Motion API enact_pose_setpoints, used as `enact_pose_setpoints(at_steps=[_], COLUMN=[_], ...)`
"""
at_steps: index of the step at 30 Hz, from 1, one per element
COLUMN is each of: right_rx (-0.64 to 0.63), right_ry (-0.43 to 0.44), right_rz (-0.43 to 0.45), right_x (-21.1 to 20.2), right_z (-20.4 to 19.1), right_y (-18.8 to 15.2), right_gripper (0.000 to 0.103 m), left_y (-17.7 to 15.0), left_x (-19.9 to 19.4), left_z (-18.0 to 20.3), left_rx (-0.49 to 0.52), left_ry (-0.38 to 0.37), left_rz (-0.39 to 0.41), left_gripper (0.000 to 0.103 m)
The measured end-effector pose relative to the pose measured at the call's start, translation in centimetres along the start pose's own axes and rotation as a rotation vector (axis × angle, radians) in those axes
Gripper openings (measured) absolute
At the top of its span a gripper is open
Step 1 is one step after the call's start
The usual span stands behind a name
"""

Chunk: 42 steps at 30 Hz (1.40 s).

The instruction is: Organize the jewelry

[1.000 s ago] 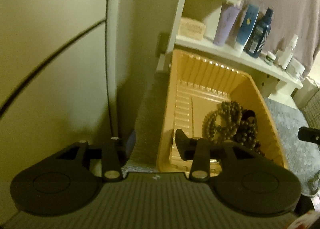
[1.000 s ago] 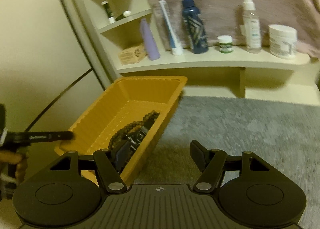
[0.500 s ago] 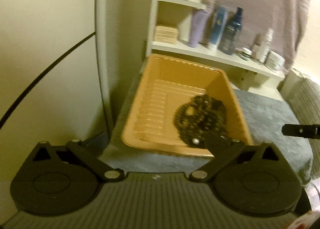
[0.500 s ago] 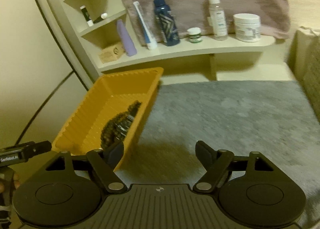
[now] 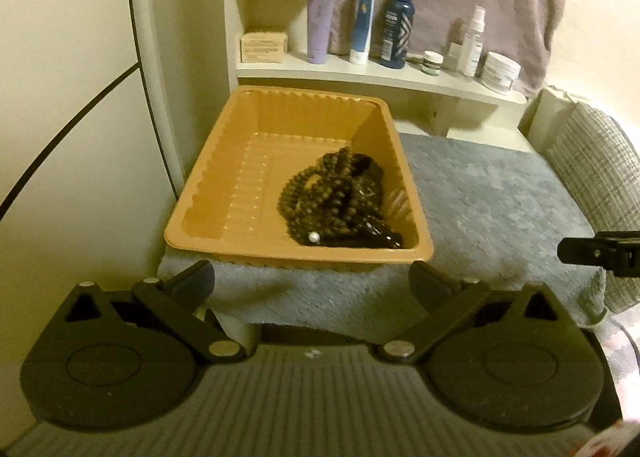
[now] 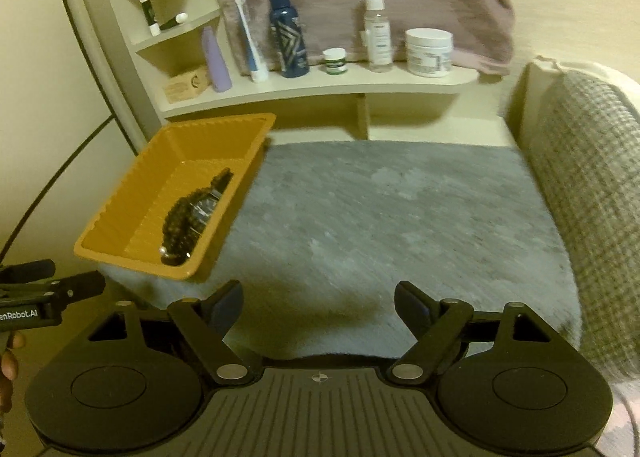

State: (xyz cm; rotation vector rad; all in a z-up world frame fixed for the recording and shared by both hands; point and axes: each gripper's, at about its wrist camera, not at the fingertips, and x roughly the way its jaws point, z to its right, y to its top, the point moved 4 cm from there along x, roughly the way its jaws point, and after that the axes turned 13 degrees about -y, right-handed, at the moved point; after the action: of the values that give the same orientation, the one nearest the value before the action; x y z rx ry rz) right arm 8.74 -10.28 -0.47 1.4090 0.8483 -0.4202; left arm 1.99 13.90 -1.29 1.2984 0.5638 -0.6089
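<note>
Lying heaped at the lower right of the orange tray (image 5: 224,193), the beaded necklaces (image 5: 332,201) are contained there, while left gripper (image 5: 312,281) and right gripper (image 6: 319,303), just opened, are held empty.

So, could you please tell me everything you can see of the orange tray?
The orange tray is a shallow rectangular tub that looks like thin moulded plastic, with ribbed walls, a ridged floor and a scalloped rim. It sits upright on the grey rug, at its left edge, just below the white shelf. A heap of dark bead necklaces lies against its right wall; the rest of the floor is bare. No gripper touches it.
</note>
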Motion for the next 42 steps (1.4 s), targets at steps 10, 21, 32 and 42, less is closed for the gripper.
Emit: enact_pose_setpoints(at_steps=[10, 21, 32, 42], right_rx=[-0.014, -0.011, -0.006, 0.01], right_ry=[-0.02, -0.008, 0.0, 0.001], right_rz=[-0.023, -0.039, -0.019, -0.011], right_x=[-1.4, -2.2, -2.5, -2.8], right_z=[0.3, -0.7, -0.6, -0.8], right_y=[-1.6, -2.8, -3.0, -3.3], right_gripper=[0.082, 0.082, 0.082, 0.082], left_y=[-1.1, -2.1, -2.3, -2.4], left_x=[-0.6, -1.3, -1.7, -1.8], left_z=[2.4, 4.2, 4.8, 5.1], left_rx=[-0.003, 0.04, 0.055, 0.062], left_ry=[0.007, 0.003, 0.01, 0.009], left_rz=[-0.015, -0.023, -0.013, -0.01], left_gripper=[0.102, 0.102, 0.102, 0.102])
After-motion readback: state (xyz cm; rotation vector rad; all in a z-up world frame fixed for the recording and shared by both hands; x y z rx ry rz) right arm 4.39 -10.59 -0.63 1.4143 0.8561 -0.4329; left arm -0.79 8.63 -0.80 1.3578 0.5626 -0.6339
